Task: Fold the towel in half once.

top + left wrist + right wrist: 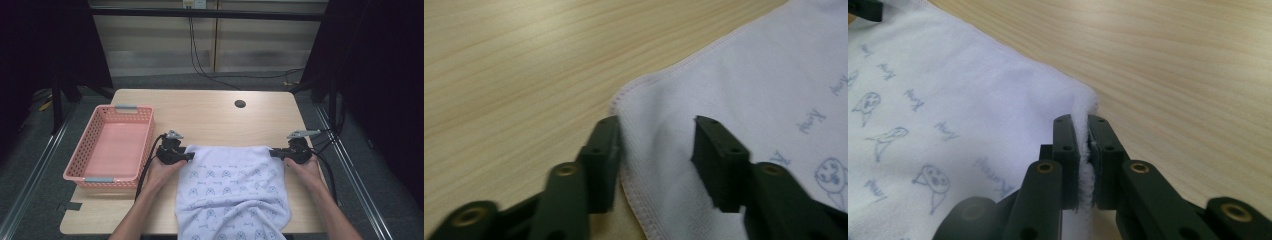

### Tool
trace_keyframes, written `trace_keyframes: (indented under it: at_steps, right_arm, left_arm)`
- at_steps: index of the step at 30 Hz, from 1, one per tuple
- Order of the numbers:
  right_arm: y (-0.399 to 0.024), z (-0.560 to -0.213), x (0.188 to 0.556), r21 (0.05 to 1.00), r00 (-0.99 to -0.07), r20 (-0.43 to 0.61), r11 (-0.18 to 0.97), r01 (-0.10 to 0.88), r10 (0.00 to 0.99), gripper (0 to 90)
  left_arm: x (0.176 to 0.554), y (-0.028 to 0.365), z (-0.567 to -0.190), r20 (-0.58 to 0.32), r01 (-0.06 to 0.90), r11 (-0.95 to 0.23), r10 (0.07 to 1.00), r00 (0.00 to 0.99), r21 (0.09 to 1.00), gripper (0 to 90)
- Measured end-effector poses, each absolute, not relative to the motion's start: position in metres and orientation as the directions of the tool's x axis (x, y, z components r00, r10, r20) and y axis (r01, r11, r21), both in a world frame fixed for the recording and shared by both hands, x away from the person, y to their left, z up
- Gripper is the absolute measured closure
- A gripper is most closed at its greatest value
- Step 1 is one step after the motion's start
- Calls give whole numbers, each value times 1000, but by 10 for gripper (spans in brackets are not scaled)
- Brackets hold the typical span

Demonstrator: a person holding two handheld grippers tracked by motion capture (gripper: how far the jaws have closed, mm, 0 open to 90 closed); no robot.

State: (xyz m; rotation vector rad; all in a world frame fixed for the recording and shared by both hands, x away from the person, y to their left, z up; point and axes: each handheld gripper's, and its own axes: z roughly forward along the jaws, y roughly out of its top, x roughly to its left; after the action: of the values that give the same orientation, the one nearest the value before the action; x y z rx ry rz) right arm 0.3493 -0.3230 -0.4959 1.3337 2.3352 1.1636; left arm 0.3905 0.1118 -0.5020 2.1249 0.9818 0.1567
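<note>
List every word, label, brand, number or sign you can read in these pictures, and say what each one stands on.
No text can be read for certain.
Towel: small blue handwritten words are printed between little cartoon figures and repeat all over the cloth; in both gripper views they are too blurred to spell out.
Pink basket, wooden table, left gripper and right gripper: no lettering on them.

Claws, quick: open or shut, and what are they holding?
Left claw: open, straddling the towel corner, not pinching.
Right claw: shut on the towel's other corner.
</note>
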Motion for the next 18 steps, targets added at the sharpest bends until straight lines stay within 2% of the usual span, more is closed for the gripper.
trace_keyframes:
  at_steps: [2, 3, 5, 7, 10, 18]
  right_arm:
    - [-322, -495, 348, 727, -574, 193, 277, 629, 796, 842]
    - [-323, -494, 347, 728, -573, 198, 272, 629, 796, 843]
    - [-325, -490, 345, 737, -571, 201, 261, 623, 796, 843]
    - [-327, -485, 344, 752, -575, 213, 244, 613, 790, 844]
    - [-333, -467, 340, 787, -578, 224, 204, 582, 785, 845]
    - [-333, -411, 343, 865, -608, 190, 162, 475, 771, 847]
  left_arm:
    - [391, 109, -502, -185, 589, -427, 681, 709, 686, 795]
    - [391, 108, -502, -217, 594, -418, 662, 718, 688, 849]
    - [390, 109, -496, -225, 587, -407, 654, 722, 700, 863]
    - [388, 115, -485, -282, 586, -354, 625, 728, 729, 863]
    - [384, 119, -465, -280, 560, -318, 619, 734, 765, 862]
    - [392, 130, -395, -202, 454, -281, 619, 759, 845, 862]
